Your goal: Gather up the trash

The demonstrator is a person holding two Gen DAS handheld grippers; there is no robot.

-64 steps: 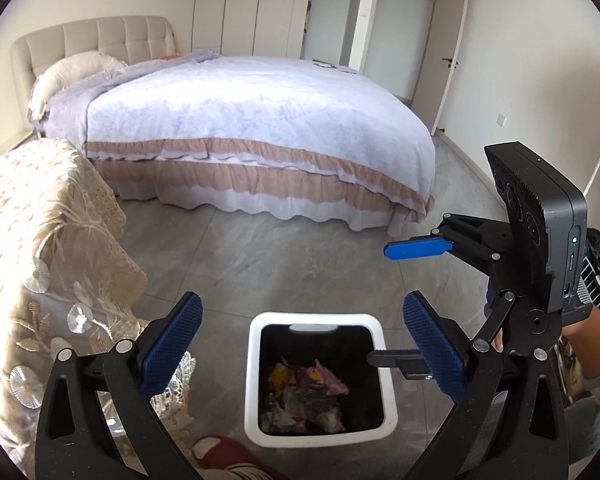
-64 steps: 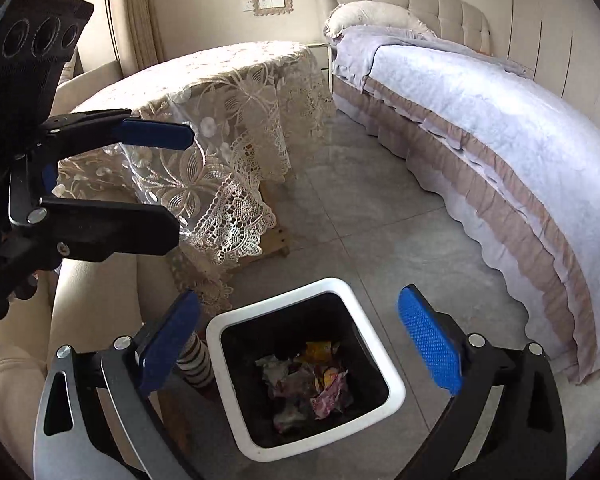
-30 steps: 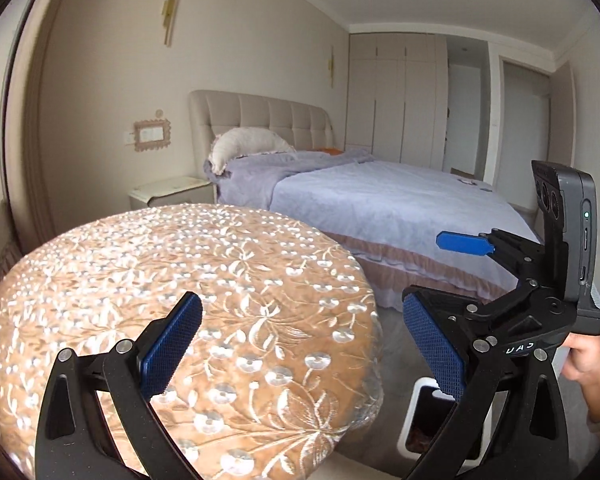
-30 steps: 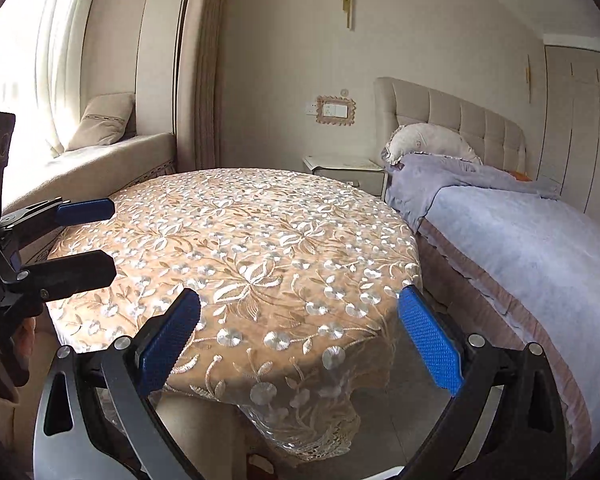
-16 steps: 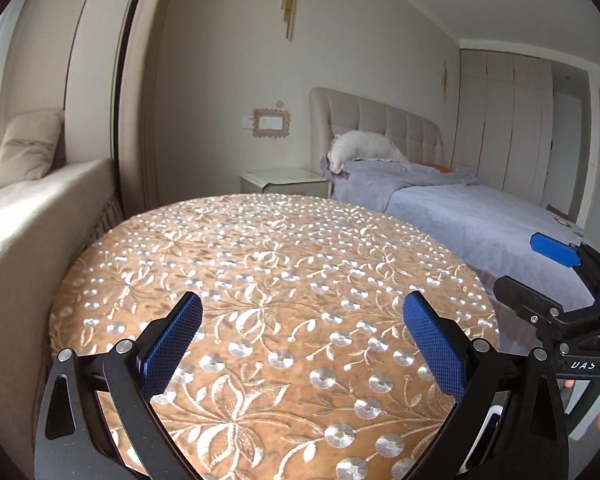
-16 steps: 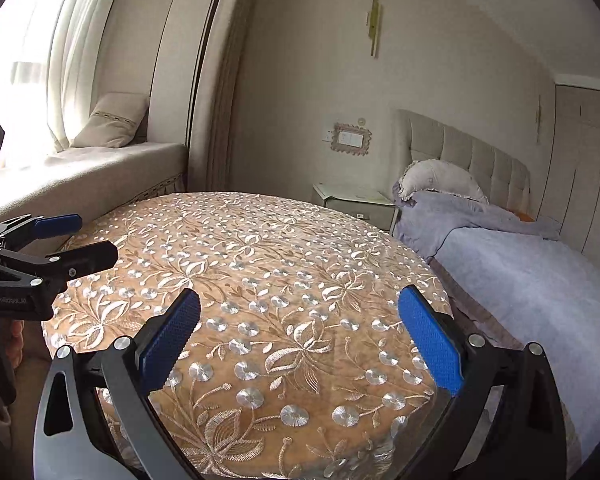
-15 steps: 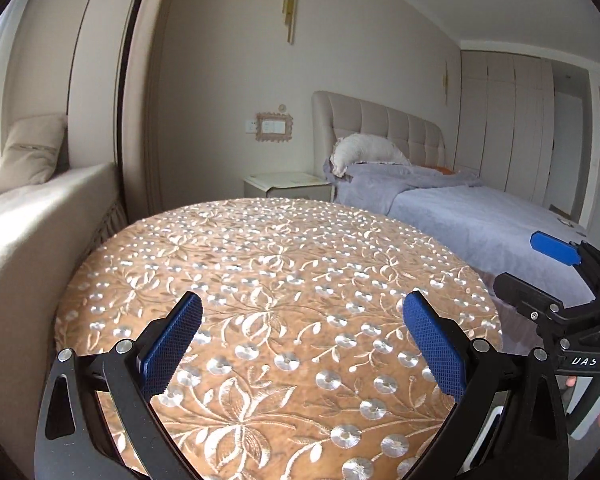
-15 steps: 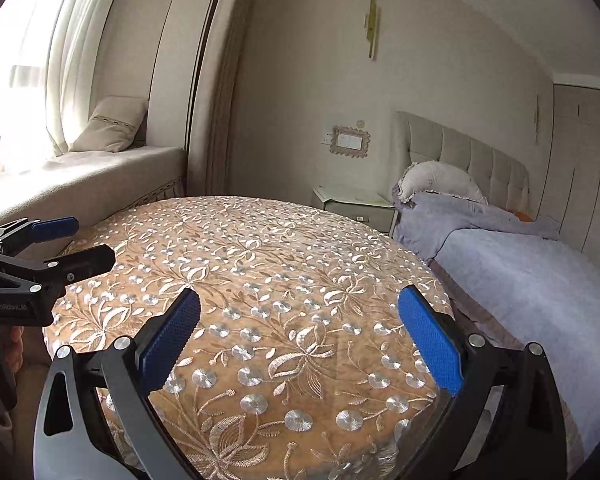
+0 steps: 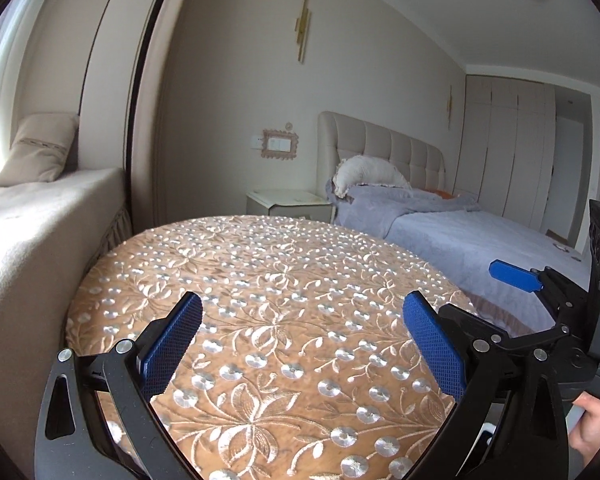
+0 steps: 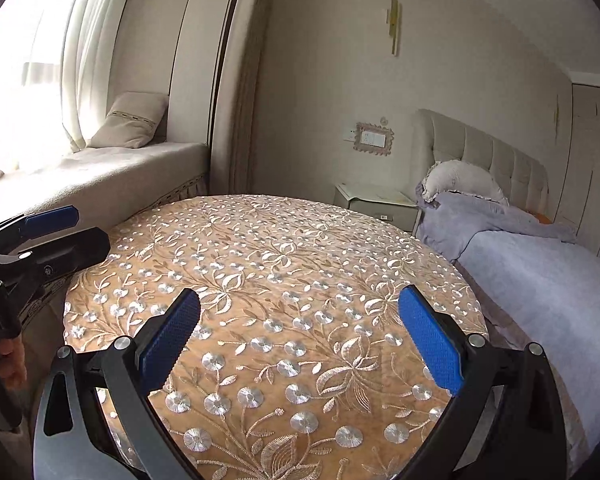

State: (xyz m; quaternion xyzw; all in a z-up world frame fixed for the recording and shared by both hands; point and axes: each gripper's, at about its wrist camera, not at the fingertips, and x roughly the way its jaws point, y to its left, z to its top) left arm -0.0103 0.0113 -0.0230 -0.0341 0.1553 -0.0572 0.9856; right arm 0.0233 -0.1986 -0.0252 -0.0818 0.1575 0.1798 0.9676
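Observation:
My left gripper (image 9: 302, 344) is open and empty, held above the near part of a round table with a tan embroidered floral cloth (image 9: 260, 280). My right gripper (image 10: 300, 340) is open and empty over the same table (image 10: 284, 264). Each gripper shows in the other's view: the right one at the right edge (image 9: 540, 300), the left one at the left edge (image 10: 40, 236). No trash shows on the cloth. A white sliver (image 9: 486, 436) at the left view's lower right may be the bin, mostly hidden.
A bed with a lilac cover (image 9: 460, 232) stands to the right, with a padded headboard (image 10: 488, 156) and a white nightstand (image 9: 288, 202) beside it. A cushioned window seat (image 10: 100, 176) with a pillow runs along the left.
Both grippers rose from over the trash bin on the floor and turned left to face the round table. In the last half second the views barely shifted. Both jaws stayed open.

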